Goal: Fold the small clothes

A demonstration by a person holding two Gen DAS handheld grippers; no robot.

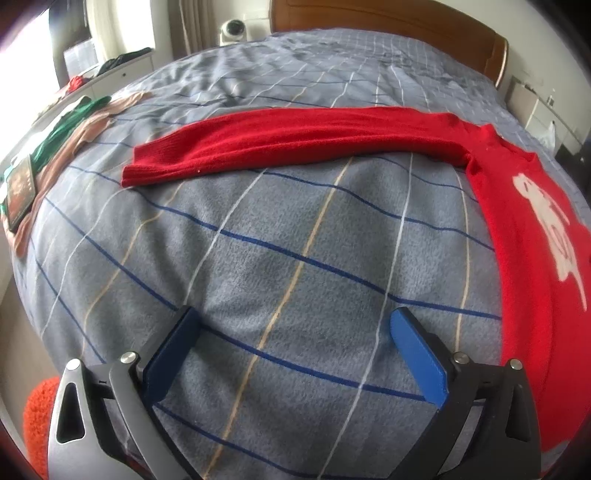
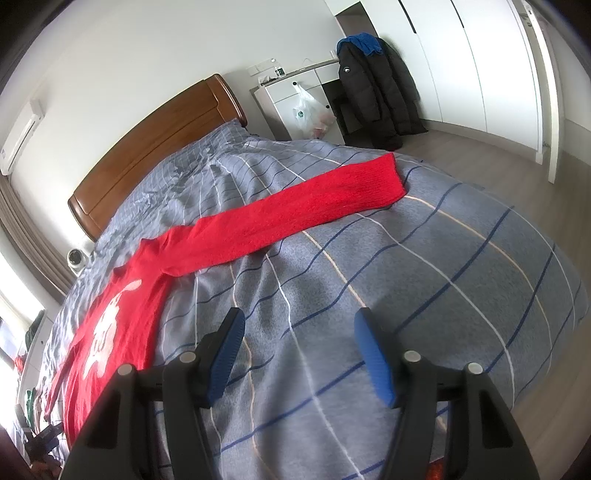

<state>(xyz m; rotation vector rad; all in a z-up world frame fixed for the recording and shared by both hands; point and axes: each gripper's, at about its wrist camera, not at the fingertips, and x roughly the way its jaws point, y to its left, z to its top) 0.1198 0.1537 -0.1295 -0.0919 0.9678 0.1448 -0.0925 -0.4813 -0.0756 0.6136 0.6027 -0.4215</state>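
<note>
grey checked bedspread (image 1: 280, 258) fills the left wrist view, wooden headboard (image 1: 388, 22) at the far end. red sweater (image 1: 524, 236) lies flat to the right of the left gripper (image 1: 295, 350), its sleeve (image 1: 280, 144) stretched leftward across the bed well ahead of the blue pads (image 1: 417, 354). jaws spread wide, released, gripping nothing, hanging over bare cover. green and tan clothes (image 1: 70, 125) sit at the far left edge.

right wrist view: same bedspread, white wardrobe (image 2: 461, 62) and dark coat (image 2: 373, 92) behind. sweater body lies left of the right gripper (image 2: 299, 354), other sleeve (image 2: 295, 214) extended ahead toward the right. jaws wide apart, nothing held, over the cover.
</note>
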